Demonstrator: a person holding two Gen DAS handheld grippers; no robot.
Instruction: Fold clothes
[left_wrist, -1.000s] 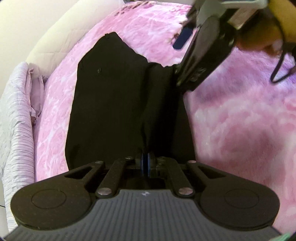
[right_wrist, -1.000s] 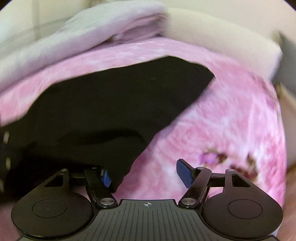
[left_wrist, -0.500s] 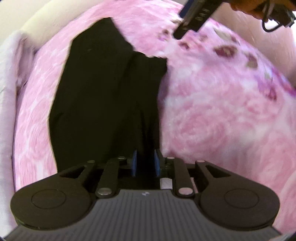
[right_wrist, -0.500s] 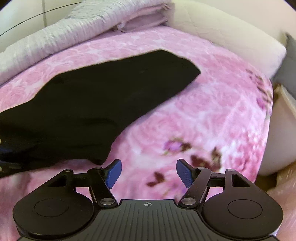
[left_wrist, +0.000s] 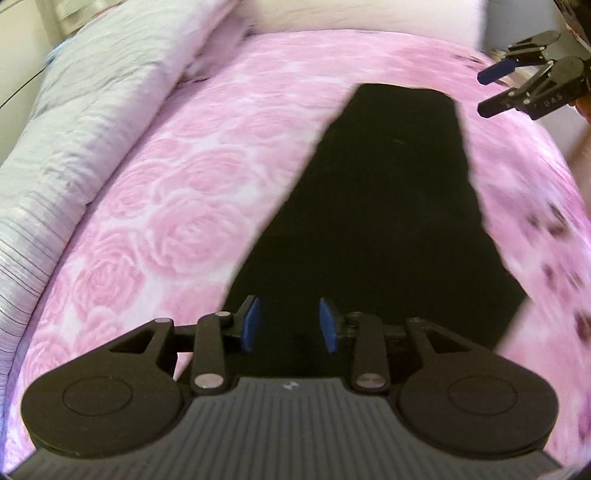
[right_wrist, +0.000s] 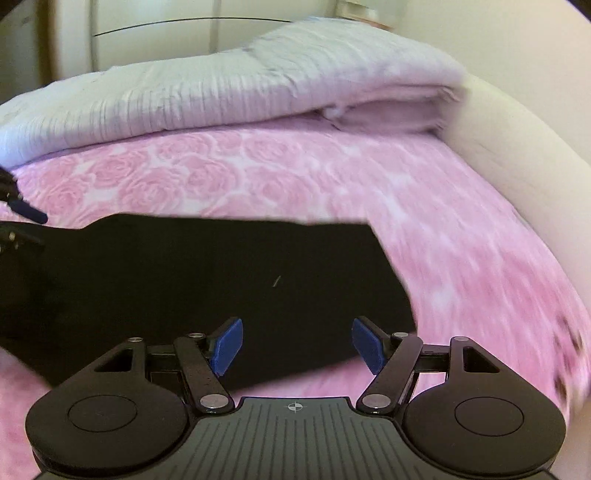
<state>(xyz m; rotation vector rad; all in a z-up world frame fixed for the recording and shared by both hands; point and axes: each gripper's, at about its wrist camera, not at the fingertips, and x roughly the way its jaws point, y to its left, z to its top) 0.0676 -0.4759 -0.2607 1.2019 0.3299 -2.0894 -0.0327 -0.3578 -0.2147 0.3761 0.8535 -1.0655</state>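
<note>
A black garment (left_wrist: 391, 206) lies flat on the pink rose-patterned bed cover (left_wrist: 177, 206), folded into a long tapering shape. My left gripper (left_wrist: 290, 325) hovers over its near end; its jaws are opening and nothing is between the blue pads. In the right wrist view the same garment (right_wrist: 207, 280) spreads across the middle, and my right gripper (right_wrist: 297, 345) stands open above its near edge, holding nothing. The right gripper (left_wrist: 495, 90) also shows at the top right of the left wrist view, off the cloth. The left gripper's tip (right_wrist: 22, 210) shows at the left edge.
A folded pale lilac quilt (right_wrist: 229, 92) lies along the far side of the bed, seen also as a quilt (left_wrist: 85, 122) at the left. A cream padded bed frame (right_wrist: 517, 155) rims the mattress. Pink cover lies bare around the garment.
My left gripper let go of the garment, opened and pulled back and up, rolling as it went. The right gripper, open throughout, lifted away; the garment now lies flat and folded.
</note>
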